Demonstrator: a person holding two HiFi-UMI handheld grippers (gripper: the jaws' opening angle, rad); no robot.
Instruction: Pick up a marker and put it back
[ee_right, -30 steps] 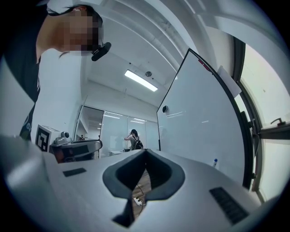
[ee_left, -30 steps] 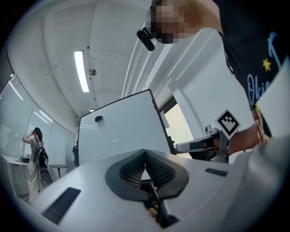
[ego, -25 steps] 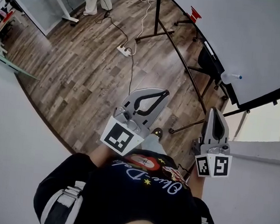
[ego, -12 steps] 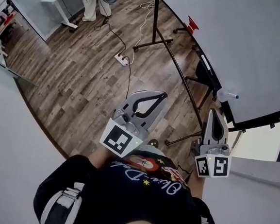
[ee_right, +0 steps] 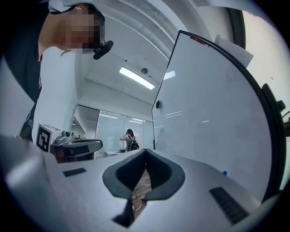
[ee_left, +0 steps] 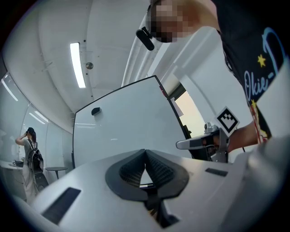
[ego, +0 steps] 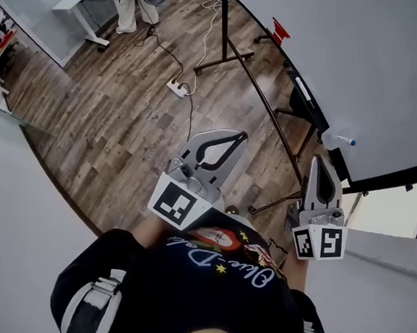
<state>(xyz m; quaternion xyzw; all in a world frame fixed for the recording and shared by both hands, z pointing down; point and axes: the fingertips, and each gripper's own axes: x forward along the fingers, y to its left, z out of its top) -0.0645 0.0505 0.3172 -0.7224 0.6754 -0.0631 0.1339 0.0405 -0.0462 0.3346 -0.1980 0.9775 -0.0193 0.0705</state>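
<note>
Head view: marker [ego: 339,140] lies crosswise just ahead of right gripper [ego: 318,161], farther from left gripper [ego: 240,135]; both jaws closed, holding nothing.

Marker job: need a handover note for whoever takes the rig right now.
Left hand-held gripper: jaws together, nothing between them, held in front of the body.
Right hand-held gripper: jaws together, empty, pointing toward the whiteboard.
Marker: white body, blue cap, lying at the whiteboard's lower edge, ahead of the right gripper and clear of both.
Done: nothing; the marker has not been picked up.
Left: open the jaws, reach in, grip the marker, lift it, set it back.
</note>
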